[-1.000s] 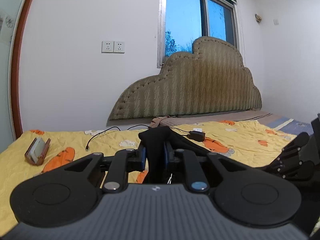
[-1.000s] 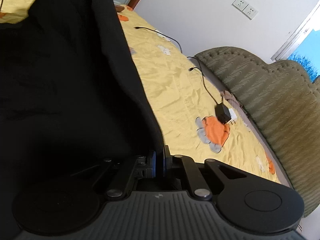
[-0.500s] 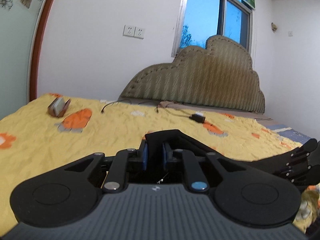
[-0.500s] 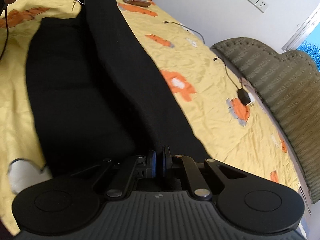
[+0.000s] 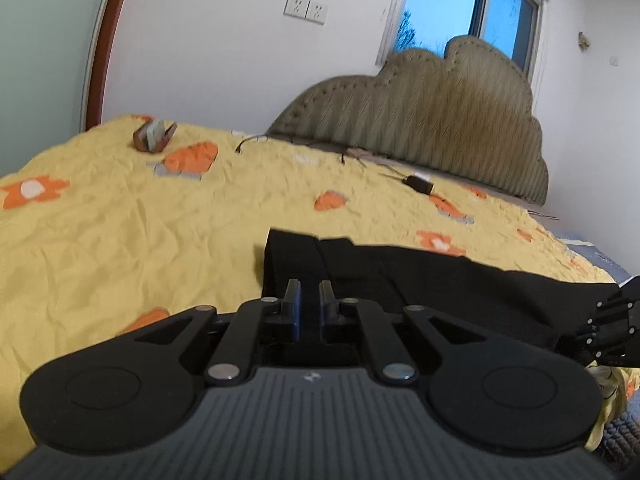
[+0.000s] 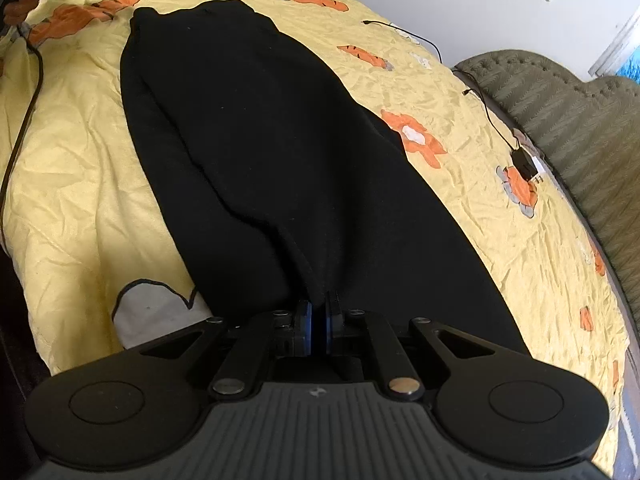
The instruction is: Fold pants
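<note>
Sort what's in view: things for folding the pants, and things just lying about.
For the job: pants, left gripper, right gripper, bed.

Lying about: charger, cable, phone case, headboard, wall sockets.

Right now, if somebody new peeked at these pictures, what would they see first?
First, the long black pants, lying stretched out flat across the middle of the yellow bedspread with its orange animal patches. Next, the right tongs at the near end of the pants, pinched shut on the cloth, and the left tongs over the other end, slightly apart. Behind the bed stands a big cloud-shaped headboard under a blue window.
</note>
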`<action>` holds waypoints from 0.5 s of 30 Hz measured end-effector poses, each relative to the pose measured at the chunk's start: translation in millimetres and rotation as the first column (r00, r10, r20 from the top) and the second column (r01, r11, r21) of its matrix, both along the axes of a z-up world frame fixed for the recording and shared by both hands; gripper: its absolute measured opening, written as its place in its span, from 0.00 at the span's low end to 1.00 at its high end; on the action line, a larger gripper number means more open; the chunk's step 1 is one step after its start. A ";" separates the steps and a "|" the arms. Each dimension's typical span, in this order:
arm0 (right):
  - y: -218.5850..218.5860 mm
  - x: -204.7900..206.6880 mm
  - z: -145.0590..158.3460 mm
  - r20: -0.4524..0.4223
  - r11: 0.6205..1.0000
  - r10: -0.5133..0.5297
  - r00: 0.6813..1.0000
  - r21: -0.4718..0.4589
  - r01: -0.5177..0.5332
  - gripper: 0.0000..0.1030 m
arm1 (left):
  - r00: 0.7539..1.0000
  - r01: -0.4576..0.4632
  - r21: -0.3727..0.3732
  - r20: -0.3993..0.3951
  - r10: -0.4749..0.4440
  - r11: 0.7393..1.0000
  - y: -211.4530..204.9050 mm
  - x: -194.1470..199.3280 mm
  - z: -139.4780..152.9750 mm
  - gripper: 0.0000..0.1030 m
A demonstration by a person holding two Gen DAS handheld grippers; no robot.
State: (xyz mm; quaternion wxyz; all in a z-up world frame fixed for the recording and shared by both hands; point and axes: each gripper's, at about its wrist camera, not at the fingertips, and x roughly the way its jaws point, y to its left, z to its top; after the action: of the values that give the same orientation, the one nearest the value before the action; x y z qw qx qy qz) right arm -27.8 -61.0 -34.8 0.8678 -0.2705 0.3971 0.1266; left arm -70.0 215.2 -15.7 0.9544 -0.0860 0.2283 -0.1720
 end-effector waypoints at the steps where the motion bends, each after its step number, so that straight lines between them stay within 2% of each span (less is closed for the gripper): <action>1: 1.5 0.2 -1.3 0.001 1.000 -0.001 1.000 -0.005 0.001 0.06 | 1.000 -0.005 -0.010 -0.015 0.005 1.000 0.0 0.4 -1.6 0.07; 5: 10.9 -6.1 -6.7 0.020 0.998 0.014 1.000 -0.055 -0.013 0.06 | 0.998 0.007 -0.008 -0.057 -0.007 1.000 -1.4 -3.4 -3.8 0.08; 9: 18.0 -10.2 -14.1 0.050 0.995 0.017 0.999 -0.096 -0.013 0.06 | 0.994 0.057 -0.028 -0.088 -0.059 0.998 -7.8 -14.0 -2.7 0.08; 13: 19.4 -12.9 -13.9 0.055 0.996 0.010 0.998 -0.094 -0.005 0.06 | 0.996 0.046 0.054 -0.075 -0.041 0.998 -24.7 -18.6 -4.7 0.09; 14: 18.4 -12.4 -13.5 0.055 0.996 0.008 0.998 -0.091 -0.003 0.06 | 0.996 0.038 0.050 -0.078 -0.034 0.998 -26.8 -18.5 -6.5 0.09; 15: 18.2 -13.3 -12.8 0.055 0.996 0.005 0.998 -0.089 0.000 0.06 | 0.995 0.034 0.016 -0.097 -0.033 0.999 -26.9 -17.3 -8.2 0.10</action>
State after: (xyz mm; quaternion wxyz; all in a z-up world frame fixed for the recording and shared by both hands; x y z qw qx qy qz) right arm -41.0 -42.9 -47.7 0.8655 -0.3128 0.3777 0.1024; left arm -87.3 188.3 -24.0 0.9399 -0.0818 0.2773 -0.1816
